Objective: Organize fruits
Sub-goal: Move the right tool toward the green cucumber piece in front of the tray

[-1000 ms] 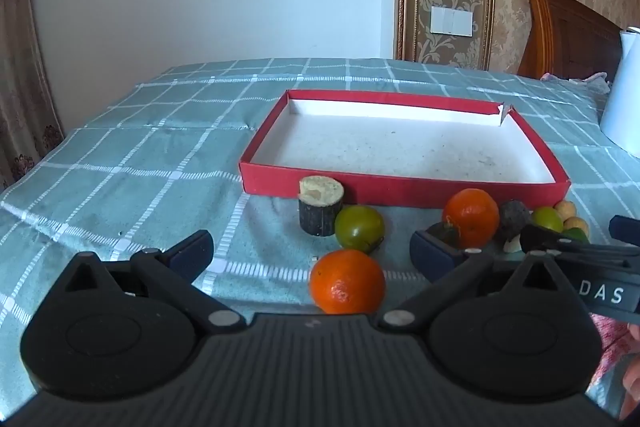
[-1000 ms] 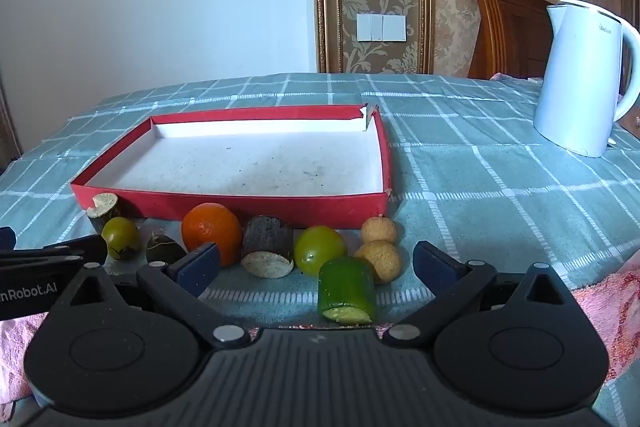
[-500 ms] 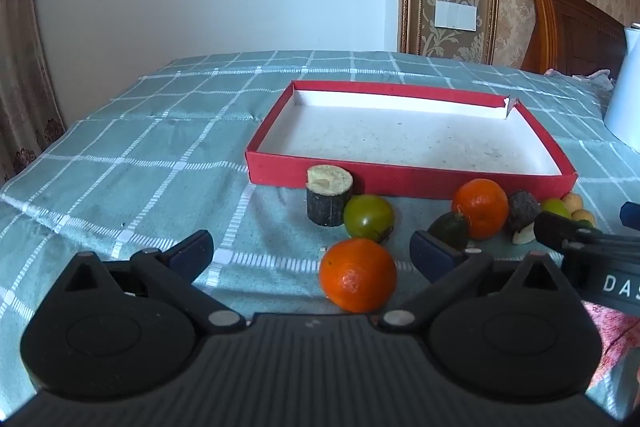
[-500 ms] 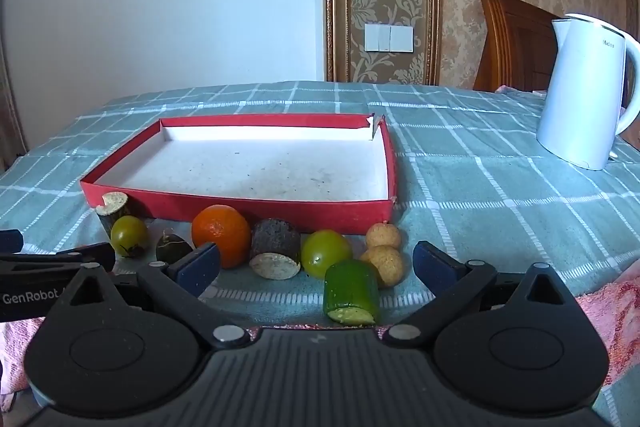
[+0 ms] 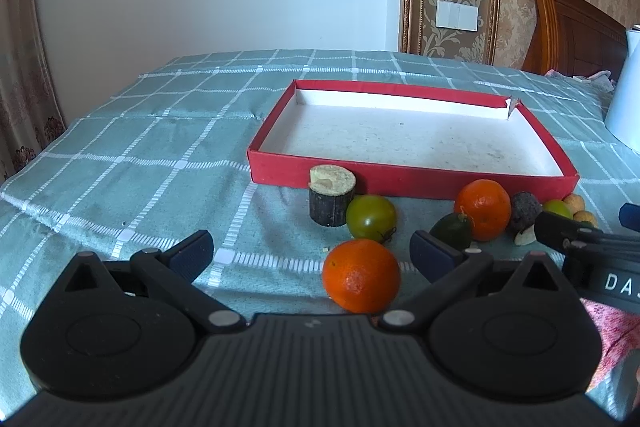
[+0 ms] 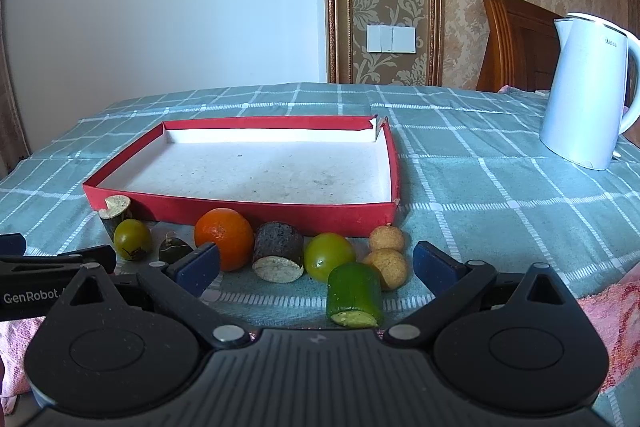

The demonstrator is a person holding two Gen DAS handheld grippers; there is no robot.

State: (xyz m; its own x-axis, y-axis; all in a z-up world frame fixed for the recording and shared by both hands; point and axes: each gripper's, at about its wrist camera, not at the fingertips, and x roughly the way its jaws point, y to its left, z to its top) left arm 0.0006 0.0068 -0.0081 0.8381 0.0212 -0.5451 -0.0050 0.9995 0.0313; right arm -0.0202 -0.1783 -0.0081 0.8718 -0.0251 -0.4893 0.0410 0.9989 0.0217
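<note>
Directly ahead of the left gripper (image 5: 312, 253), whose jaws stand wide apart and hold nothing, an orange (image 5: 361, 275) sits on the checked tablecloth (image 5: 152, 163), inside the gap and nearer the right finger. At 12 o'clock from that orange lie a green tomato (image 5: 371, 218) and, touching it at its 10 o'clock, an upright dark cylinder with a pale top (image 5: 332, 201). A second orange (image 5: 483, 209) rests at 2 o'clock, with a dark green fruit (image 5: 452, 231) just beside it. Beyond all of these stands the red tray (image 5: 400, 179), its white floor bare.

The right gripper (image 6: 316, 263) is likewise spread open and empty. A green cylinder piece (image 6: 354, 294) lies on its side between the fingers, nearer the right one. Past it, from 10 to 1 o'clock, sit the second orange (image 6: 224, 243), a dark cylinder on its side (image 6: 279, 255), a yellow-green tomato (image 6: 329, 255) and two tan round fruits (image 6: 386, 259), all against the tray's near wall. A white kettle (image 6: 586, 91) stands far off at 2 o'clock.

Compared with a second ago, both cameras sit a little higher and farther back, so the fruits appear lower in each view; no fruit has shifted on the cloth.
</note>
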